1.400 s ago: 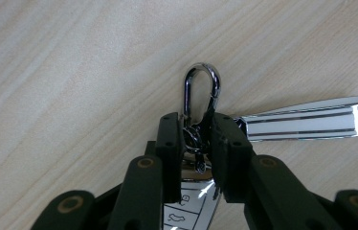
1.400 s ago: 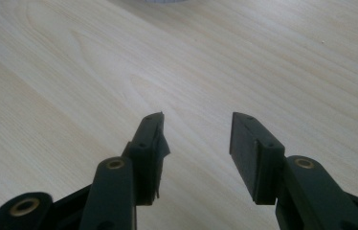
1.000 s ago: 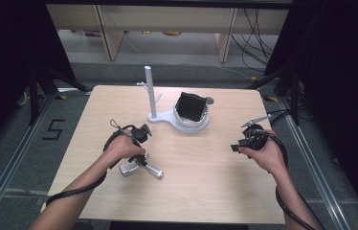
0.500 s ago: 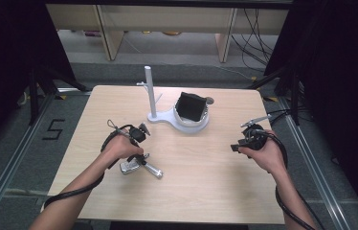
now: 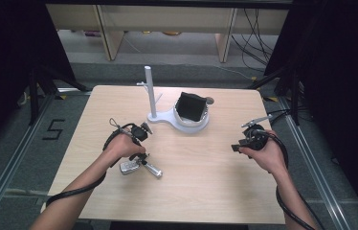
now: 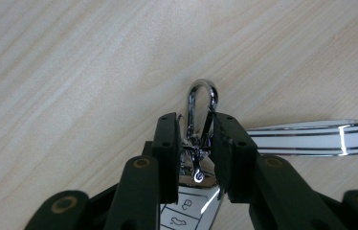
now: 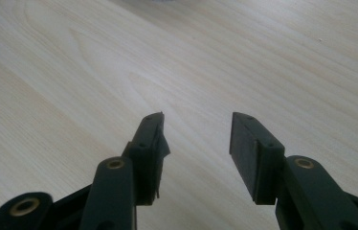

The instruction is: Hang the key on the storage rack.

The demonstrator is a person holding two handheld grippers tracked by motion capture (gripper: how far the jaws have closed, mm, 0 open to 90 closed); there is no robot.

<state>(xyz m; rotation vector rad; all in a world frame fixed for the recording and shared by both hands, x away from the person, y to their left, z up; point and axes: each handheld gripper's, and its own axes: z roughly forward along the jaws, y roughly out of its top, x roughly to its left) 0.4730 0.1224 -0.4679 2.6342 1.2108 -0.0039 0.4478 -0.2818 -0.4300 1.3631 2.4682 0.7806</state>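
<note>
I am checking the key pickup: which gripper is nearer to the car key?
Left. The left gripper has its jaws around the clip of the car key; the right gripper hovers open far across the table.

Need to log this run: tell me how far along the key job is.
Done: nothing hung; the white stand carries no keys. In hand: the left gripper has its jaws around the carabiner of the car key, which lies on the table. Left: lifting and placing. The right gripper is open, idle.

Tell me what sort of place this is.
Probably a lab or recording cell, not a home: a bare wooden table fenced by black curtains, loose cables on the floor behind, and a taped floor mark beside it.
</note>
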